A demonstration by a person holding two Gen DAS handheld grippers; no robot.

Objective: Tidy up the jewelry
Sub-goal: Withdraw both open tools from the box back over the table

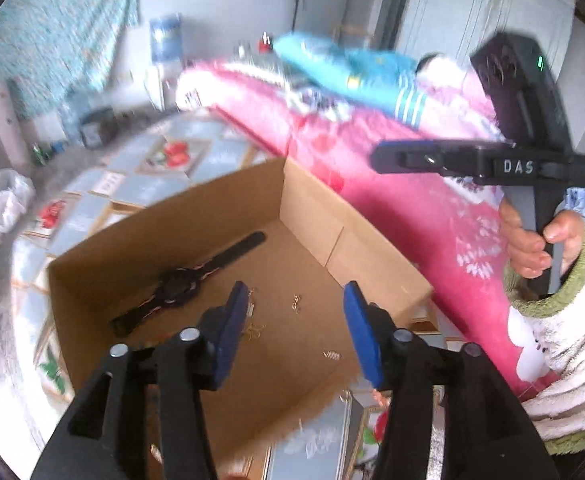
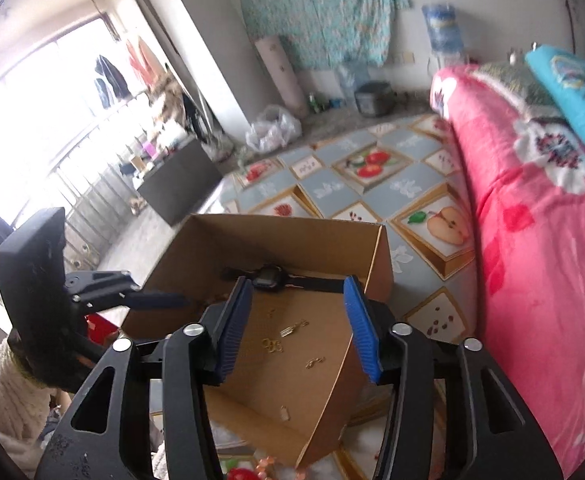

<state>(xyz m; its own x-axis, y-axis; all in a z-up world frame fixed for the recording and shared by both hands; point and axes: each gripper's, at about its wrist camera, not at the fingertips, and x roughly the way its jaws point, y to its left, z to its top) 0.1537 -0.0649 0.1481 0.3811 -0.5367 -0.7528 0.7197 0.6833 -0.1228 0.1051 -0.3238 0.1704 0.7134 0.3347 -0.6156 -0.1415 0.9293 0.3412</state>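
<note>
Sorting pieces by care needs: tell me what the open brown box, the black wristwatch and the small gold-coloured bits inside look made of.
Open brown box: corrugated cardboard, matte, with folded flaps and raw edges. Black wristwatch: probably plastic or rubber, a dull, flexible-looking strap. Small gold-coloured bits: likely metal, as they glint yellow; too small to tell whether plated or solid.

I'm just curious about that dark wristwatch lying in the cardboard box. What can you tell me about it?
The black wristwatch has a chunky dark case, with a rectangular face in the right wrist view, and two long black straps stretched out flat and unbuckled. It looks like plastic or rubber. It lies on the floor of the open brown cardboard box, toward the far wall, apart from the small gold-coloured jewelry pieces. Neither gripper touches it.
</note>
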